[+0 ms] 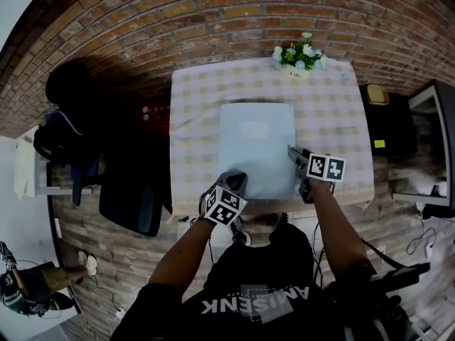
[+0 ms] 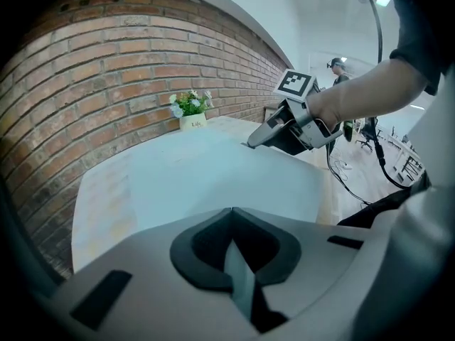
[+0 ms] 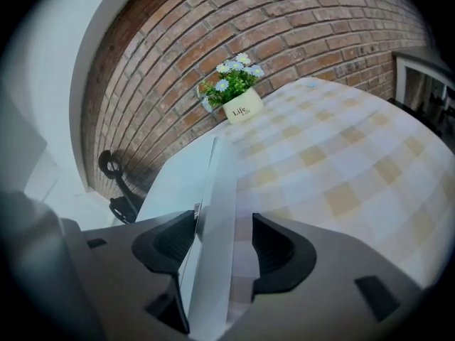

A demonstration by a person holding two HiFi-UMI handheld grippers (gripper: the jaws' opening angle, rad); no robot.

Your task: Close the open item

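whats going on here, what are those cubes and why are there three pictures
A person stands at a checked-cloth table, a hand-held grabbing tool in each hand; the patterned cubes are part of those. The head view looks down from the person's head. The two gripper views ride on the tools, looking along their tongs. On the table: a flat pale item, probably a laptop, and a flower pot. The left tongs are shut near the item's front corner. The right tongs stand open around its edge, gripping nothing.

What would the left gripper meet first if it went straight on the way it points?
The laptop, just ahead of the left gripper; depth is unclear, so it may already touch.
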